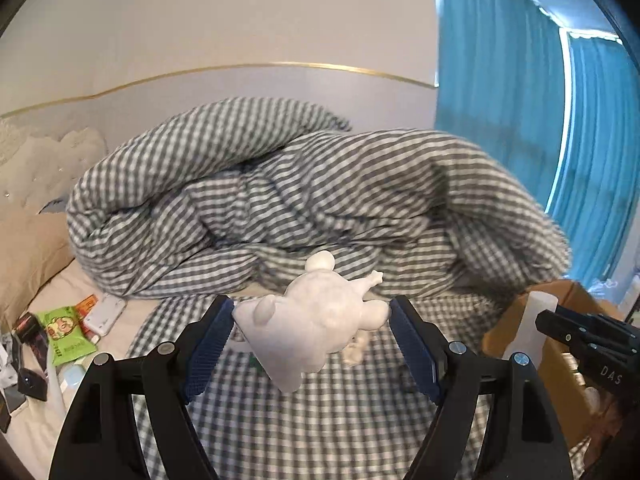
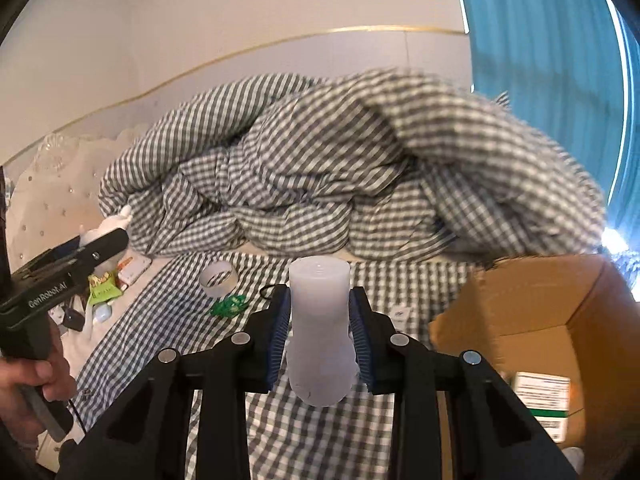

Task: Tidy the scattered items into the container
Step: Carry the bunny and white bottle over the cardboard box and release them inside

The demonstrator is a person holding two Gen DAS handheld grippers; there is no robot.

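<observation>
A white figurine (image 1: 320, 320) is clamped in the left gripper (image 1: 312, 320), a pale cylindrical bottle (image 2: 319, 328) in the right gripper (image 2: 319, 328) — both carried above the checked bedding. The cardboard box (image 2: 532, 308) lies to the right. Each item should be brought squarely over the opening and lowered before release — the figurine's grip looks off-centre.

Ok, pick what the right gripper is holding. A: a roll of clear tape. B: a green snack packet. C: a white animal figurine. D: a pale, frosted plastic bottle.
D: the right gripper is shut on the pale, frosted plastic bottle; the tape roll lies on the bed.
</observation>
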